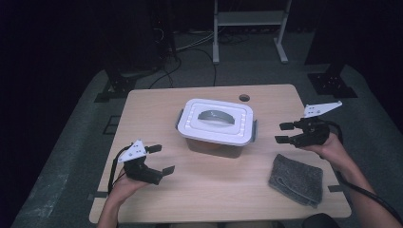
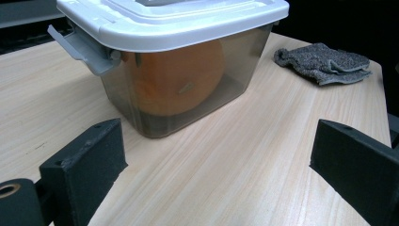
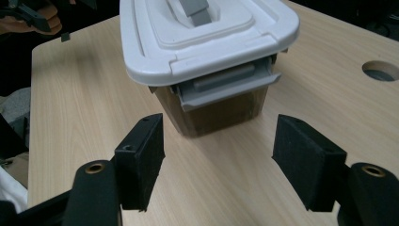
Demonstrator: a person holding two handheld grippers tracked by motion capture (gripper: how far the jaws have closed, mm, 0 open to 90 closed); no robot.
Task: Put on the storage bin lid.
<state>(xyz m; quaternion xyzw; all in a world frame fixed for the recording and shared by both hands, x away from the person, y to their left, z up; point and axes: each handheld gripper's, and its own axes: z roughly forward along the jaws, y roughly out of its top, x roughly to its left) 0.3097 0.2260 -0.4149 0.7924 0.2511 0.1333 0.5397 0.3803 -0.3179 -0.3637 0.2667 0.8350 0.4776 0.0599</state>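
Note:
A clear plastic box [image 1: 209, 142] with a white lid [image 1: 216, 124] and a grey handle [image 1: 216, 115] stands in the middle of the wooden table [image 1: 152, 114]. Through its wall an orange round object [image 2: 179, 80] shows inside the box [image 2: 155, 113]. My left gripper [image 1: 165, 158] hovers open at the box's front left, its jaws [image 2: 216, 146] wide apart and empty, pointing at the box. To the right of the box my right gripper [image 1: 279, 133] stands open and empty, aimed [image 3: 219, 141] at the grey side latch [image 3: 226, 87], a short way off it.
A folded grey cloth [image 1: 295, 179] lies at the table's front right, just below the right hand. A round hole [image 1: 244, 98] is in the table's far edge behind the box. A second grey latch [image 2: 84, 47] sticks out on the box's left side.

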